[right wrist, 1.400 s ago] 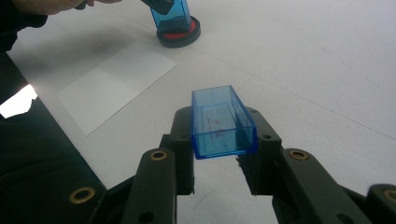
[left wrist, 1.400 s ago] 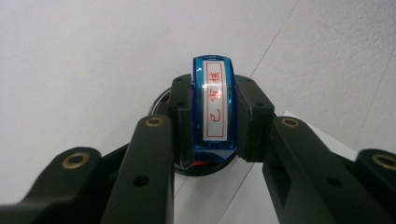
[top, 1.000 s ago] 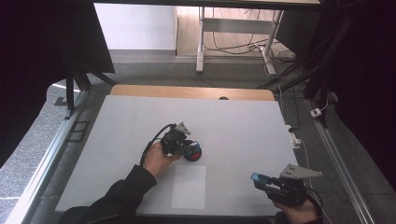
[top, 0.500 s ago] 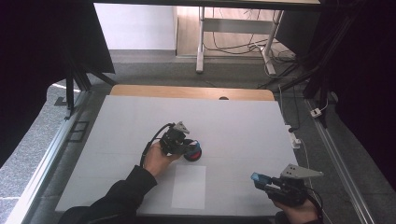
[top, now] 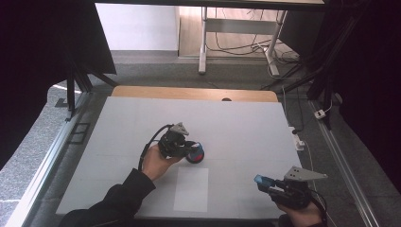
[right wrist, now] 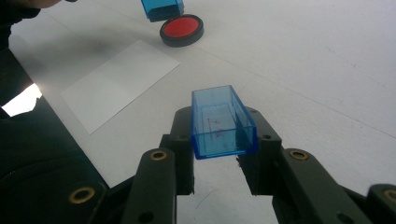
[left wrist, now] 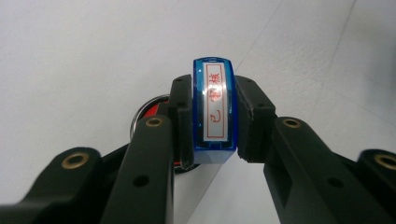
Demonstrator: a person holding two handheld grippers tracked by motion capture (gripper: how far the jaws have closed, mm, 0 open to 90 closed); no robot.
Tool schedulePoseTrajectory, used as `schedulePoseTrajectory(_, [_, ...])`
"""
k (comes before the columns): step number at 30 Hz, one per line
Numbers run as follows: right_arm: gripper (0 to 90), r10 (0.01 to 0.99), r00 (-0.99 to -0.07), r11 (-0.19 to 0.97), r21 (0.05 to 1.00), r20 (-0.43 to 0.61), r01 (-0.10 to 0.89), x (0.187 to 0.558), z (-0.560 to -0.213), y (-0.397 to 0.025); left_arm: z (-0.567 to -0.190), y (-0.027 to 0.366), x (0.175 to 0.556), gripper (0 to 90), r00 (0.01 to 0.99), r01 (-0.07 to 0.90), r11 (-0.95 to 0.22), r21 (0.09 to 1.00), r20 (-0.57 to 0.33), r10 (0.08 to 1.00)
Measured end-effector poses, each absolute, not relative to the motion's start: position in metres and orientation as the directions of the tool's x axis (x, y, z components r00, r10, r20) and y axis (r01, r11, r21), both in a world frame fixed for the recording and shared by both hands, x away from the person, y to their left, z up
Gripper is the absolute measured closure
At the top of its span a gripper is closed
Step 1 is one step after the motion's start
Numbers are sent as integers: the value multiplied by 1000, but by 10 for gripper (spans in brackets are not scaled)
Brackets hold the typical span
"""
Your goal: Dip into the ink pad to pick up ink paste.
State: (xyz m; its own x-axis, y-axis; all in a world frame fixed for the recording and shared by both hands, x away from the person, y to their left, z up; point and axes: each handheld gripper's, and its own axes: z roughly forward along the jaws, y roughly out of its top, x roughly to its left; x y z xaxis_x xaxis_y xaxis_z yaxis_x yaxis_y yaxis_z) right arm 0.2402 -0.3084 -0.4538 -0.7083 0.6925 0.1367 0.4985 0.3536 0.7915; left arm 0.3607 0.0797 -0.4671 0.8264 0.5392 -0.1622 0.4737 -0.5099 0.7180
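In the high view, the right tongs (top: 261, 181) sit at the lower right of the frame, close to the near edge of the tabletop (top: 246, 127), pinching a clear blue cap (top: 259, 179). The right gripper view shows that cap (right wrist: 222, 122) low in the middle of the frame, hollow and open at the top, clamped between the two black jaws with faint red marks inside it.

Just left of centre at the bottom of the high view lies a white sheet of paper (top: 191, 188), flat on the tabletop; in the right gripper view it (right wrist: 119, 82) lies at the middle left.

Beyond the paper, near the middle of the high view, the left tongs (top: 193, 149) pinch a blue stamp (top: 197, 147) directly above a round red ink pad (top: 196, 156). The left gripper view puts the stamp (left wrist: 215, 109) in the centre of the frame, upright between the jaws, its label bearing red characters inside a red outline, with the ink pad (left wrist: 152, 108) partly hidden behind the left jaw. Whether the stamp touches the pad cannot be told. In the right gripper view the stamp (right wrist: 162, 8) hangs at the top centre, right at the far rim of the ink pad (right wrist: 181, 28).
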Motion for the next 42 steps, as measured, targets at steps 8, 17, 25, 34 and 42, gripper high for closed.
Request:
schedulePoseTrajectory(8, [681,692,-708,352,792,139,499,240,-454,-308,-458,84,352,707,839,456,-498,738,-170,517])
schedulePoseTrajectory(17, [681,691,-710,354,792,137,498,240,-454,-308,-449,88,342,707,856,434,-489,757,-177,485])
schedulePoseTrajectory(25, [680,689,-712,357,793,133,494,240,-454,-308,-444,94,335,707,863,428,-476,768,-191,467])
schedulePoseTrajectory(34, [681,686,-715,356,794,136,492,240,-454,-308,-441,96,326,707,867,424,-466,777,-200,456])
schedulePoseTrajectory(42, [680,684,-716,357,794,136,492,240,-454,-308,-437,99,316,707,873,413,-460,786,-197,447])
